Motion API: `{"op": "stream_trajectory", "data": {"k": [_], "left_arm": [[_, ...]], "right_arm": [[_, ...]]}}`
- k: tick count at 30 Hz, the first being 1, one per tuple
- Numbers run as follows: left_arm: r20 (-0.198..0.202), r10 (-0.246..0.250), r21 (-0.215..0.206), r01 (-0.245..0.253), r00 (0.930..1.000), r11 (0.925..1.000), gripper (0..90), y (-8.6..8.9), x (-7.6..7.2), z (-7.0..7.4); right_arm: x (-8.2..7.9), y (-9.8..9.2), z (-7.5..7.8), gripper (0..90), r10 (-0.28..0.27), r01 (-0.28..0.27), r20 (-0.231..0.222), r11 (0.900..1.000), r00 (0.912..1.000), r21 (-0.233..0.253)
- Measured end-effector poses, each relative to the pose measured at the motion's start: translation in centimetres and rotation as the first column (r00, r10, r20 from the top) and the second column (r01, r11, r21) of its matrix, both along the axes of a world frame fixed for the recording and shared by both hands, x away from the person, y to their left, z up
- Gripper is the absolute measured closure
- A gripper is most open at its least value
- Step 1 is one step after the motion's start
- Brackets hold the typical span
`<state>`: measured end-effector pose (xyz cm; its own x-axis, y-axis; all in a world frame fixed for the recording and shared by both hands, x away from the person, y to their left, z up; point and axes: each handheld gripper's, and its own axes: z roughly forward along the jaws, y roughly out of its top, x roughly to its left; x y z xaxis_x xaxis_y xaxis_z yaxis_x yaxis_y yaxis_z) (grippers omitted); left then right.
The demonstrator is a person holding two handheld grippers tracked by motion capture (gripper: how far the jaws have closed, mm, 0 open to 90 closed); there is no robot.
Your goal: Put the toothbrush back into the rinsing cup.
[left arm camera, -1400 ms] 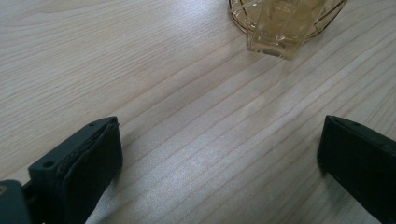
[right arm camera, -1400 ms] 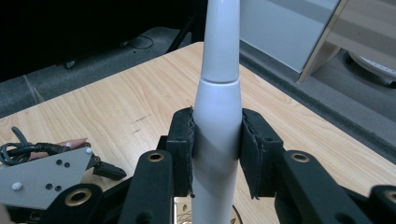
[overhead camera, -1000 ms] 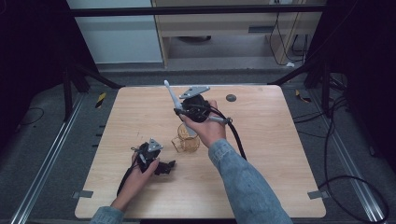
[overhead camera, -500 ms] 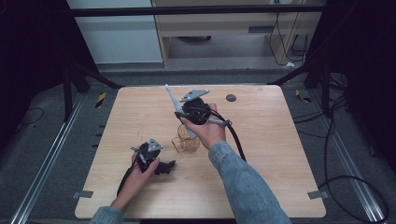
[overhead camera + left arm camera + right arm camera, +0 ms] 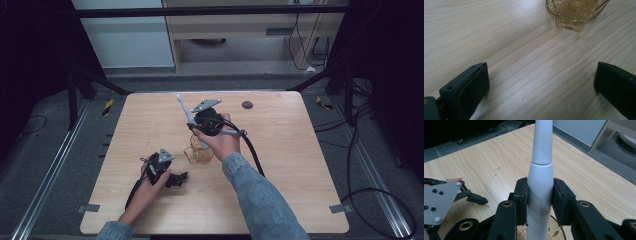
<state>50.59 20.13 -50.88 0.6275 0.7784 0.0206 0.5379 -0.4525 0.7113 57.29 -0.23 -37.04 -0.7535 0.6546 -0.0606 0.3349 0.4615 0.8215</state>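
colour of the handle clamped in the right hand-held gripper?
White to pale grey handle, plain, no pattern. Shows best in the right gripper view.

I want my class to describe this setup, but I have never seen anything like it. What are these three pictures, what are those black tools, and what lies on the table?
A person sits at a wooden table with a hand-held gripper in each hand: a tool with two black jaws. The high view looks down from above. Each of the other two pictures comes from a camera riding on one gripper.

The right hand-held gripper clamps a white wand, shaped like an electric toothbrush handle, above a gold wire holder with a clear cup inside. The left hand-held gripper rests low on the table, jaws wide apart and empty, facing that holder. A small dark disc lies near the far edge.
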Motion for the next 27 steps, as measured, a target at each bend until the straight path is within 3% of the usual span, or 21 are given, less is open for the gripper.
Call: {"op": "stream_trajectory", "data": {"k": [13, 27], "left_arm": [[-0.001, 0.000, -0.001, 0.000, 1.0000, 1.0000, 0.0, 0.0, 0.0, 0.0], [-0.002, 0.000, 0.000, 0.000, 1.0000, 1.0000, 0.0, 0.0, 0.0, 0.0]], "right_arm": [[0.2, -0.2, -1.8, 66.9, 0.003, -0.004, -0.037, 1.000, 0.9993, -0.025], [0.1, -0.2, -2.7, 66.9, 0.004, -0.006, -0.052, 0.999, 0.9986, -0.047]]}}
